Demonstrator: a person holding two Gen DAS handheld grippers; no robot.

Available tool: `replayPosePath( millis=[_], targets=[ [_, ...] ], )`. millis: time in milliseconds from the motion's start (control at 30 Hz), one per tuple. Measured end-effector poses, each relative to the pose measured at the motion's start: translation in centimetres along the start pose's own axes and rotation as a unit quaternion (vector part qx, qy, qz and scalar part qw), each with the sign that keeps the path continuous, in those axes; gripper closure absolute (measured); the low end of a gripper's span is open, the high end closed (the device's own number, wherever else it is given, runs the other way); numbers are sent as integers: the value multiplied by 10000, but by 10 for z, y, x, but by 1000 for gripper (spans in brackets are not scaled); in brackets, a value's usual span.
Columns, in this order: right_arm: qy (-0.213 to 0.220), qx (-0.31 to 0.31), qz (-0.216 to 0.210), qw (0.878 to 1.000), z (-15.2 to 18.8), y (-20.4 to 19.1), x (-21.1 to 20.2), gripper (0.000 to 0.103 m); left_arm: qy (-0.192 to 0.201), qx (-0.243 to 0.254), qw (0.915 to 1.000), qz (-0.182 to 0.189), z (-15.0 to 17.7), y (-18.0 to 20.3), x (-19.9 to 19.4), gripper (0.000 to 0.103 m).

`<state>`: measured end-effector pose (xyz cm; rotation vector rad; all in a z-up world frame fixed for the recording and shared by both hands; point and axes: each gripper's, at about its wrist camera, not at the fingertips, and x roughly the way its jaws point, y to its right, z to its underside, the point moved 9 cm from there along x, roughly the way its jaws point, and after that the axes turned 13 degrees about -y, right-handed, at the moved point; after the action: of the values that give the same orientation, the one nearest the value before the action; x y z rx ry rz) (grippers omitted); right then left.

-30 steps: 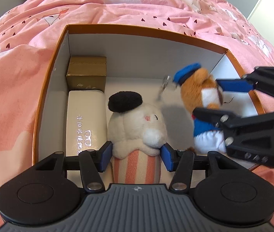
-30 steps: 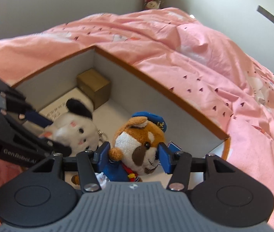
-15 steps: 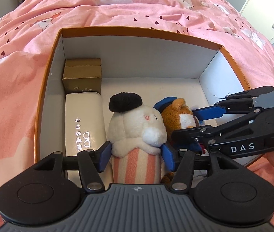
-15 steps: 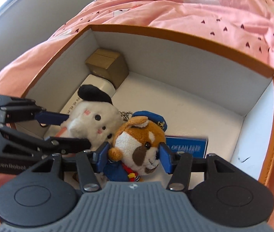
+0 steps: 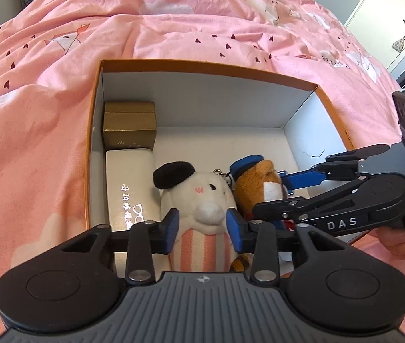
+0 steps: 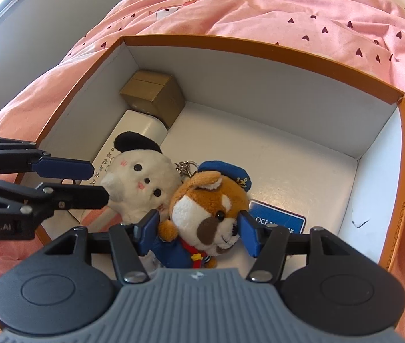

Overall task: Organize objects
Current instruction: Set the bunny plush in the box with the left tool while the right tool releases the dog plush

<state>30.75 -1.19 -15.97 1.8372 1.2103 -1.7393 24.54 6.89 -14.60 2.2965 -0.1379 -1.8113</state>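
An orange-rimmed white box (image 5: 208, 67) (image 6: 259, 47) lies on the pink bed. Inside, a white plush (image 5: 199, 191) (image 6: 142, 180) with a black cap and striped body leans against a brown dog plush (image 5: 259, 183) (image 6: 208, 205) in a blue sailor cap. My left gripper (image 5: 203, 230) (image 6: 101, 183) pinches the white plush's body, and its jaws are still closing. My right gripper (image 6: 198, 231) (image 5: 268, 193) straddles the dog's head. Its jaws are opening, and the pads lie beside the cheeks without squeezing. The dog rests on the box floor.
A gold carton (image 5: 129, 128) (image 6: 156, 97) fills the box's far left corner, with a cream glasses case (image 5: 129, 177) in front of it. A blue card (image 6: 279, 220) lies flat beside the dog. A person's hand (image 5: 402, 237) grips the right tool. Pink bedcover (image 5: 173, 28) surrounds the box.
The right gripper rolled and carried the dog plush down beside the white plush, then its jaws widened a little. The left jaws narrowed on the white plush.
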Motion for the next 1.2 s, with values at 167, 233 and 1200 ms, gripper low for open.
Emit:
replayPosePath(
  millis=[167,233,1200],
  targets=[
    [-34,9,31,10000,1,0,3,43,-200,-24,9998,27,5,-1,11,73],
    [-4,-1,39,10000,1,-1,4,45,-197,-47,9998,49,6,0,11,74],
    [-89,51,-62,9999,-7,1,8,49,-826,-136,9964,-120,18,0,22,82]
  ],
)
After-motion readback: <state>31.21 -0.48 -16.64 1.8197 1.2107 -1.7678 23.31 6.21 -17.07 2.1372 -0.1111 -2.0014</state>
